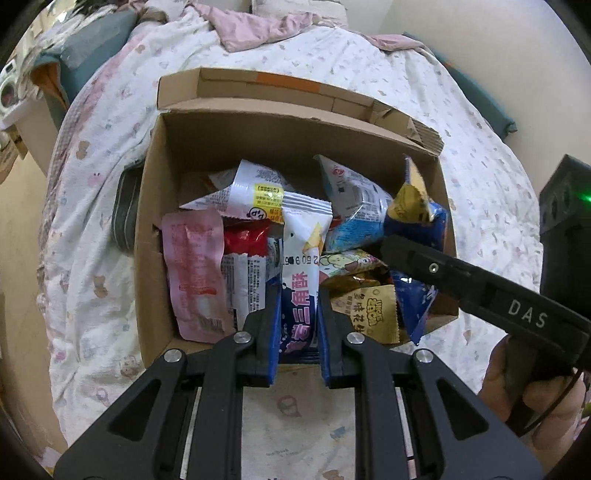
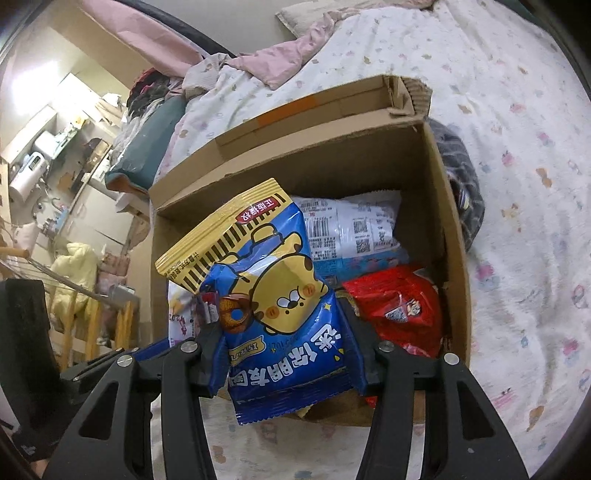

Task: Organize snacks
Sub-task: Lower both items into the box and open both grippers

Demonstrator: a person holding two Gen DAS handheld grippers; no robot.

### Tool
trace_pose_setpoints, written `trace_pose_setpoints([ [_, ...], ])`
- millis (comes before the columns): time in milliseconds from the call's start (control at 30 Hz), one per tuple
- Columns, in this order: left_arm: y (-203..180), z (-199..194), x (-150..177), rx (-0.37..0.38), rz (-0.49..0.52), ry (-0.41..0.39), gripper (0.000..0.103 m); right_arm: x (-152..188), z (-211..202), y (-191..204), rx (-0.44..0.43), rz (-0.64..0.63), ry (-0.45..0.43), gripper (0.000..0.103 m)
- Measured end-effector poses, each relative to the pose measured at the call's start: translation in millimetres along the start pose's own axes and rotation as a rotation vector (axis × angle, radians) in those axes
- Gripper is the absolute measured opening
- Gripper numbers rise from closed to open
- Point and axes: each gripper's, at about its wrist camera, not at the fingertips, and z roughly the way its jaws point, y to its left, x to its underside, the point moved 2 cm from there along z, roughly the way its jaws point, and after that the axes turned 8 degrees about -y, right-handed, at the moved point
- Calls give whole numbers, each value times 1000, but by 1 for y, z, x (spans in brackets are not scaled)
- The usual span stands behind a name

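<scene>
An open cardboard box [image 1: 151,229] sits on the bed and holds several snack packets. My left gripper [image 1: 298,314] is shut on a white and blue snack packet [image 1: 301,266], held upright at the box's near edge. My right gripper [image 2: 284,332] is shut on a blue and yellow packet with a cartoon bear [image 2: 273,295], held over the box's [image 2: 454,295] near edge. The right gripper's finger [image 1: 461,280] also shows in the left wrist view, reaching in from the right. In the box lie a pink packet [image 1: 192,273], a red packet [image 2: 399,310] and a white packet [image 2: 354,229].
The bed has a white patterned quilt [image 1: 480,192] with a pink blanket [image 1: 251,26] at its far end. A dark item [image 1: 123,210] lies against the box's left side. Shelves and furniture [image 2: 55,177] stand off the bed's side.
</scene>
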Motion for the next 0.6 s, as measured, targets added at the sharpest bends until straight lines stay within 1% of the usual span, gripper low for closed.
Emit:
trace_pose_setpoints([
  [33,0,0,0,-1,3,0,15,0,1,-1,-17,12,6,56],
  [67,0,0,0,-1,3,3,17,0,1,-1,-29,23,9,65],
  [133,0,1,-1,-11,6,9,32,0,-1,-2,-49,34,-1,75],
  [167,-1,2,0,-24,9,10,52,0,-3,-2,-56,35,-7,76],
  [200,0,2,0,-34,6,7,69,0,-4,-1,-59,32,-11,76],
  [267,2,0,2,-40,-7,0,78,-1,-7,-2,-58,33,-21,77],
  [333,4,0,3,-45,-14,8,78,-1,-9,-3,-54,35,-24,78],
  [433,8,-4,5,-80,-16,1,78,-2,-14,-1,-55,23,-37,96],
  [467,9,-8,4,-96,-14,-14,78,-3,-17,1,-41,4,-55,96],
  [533,11,-16,2,-151,-3,-63,78,-4,-25,5,-16,-35,-91,97],
  [600,13,-31,-2,-254,4,-142,78,-4,-36,10,11,-75,-131,98],
])
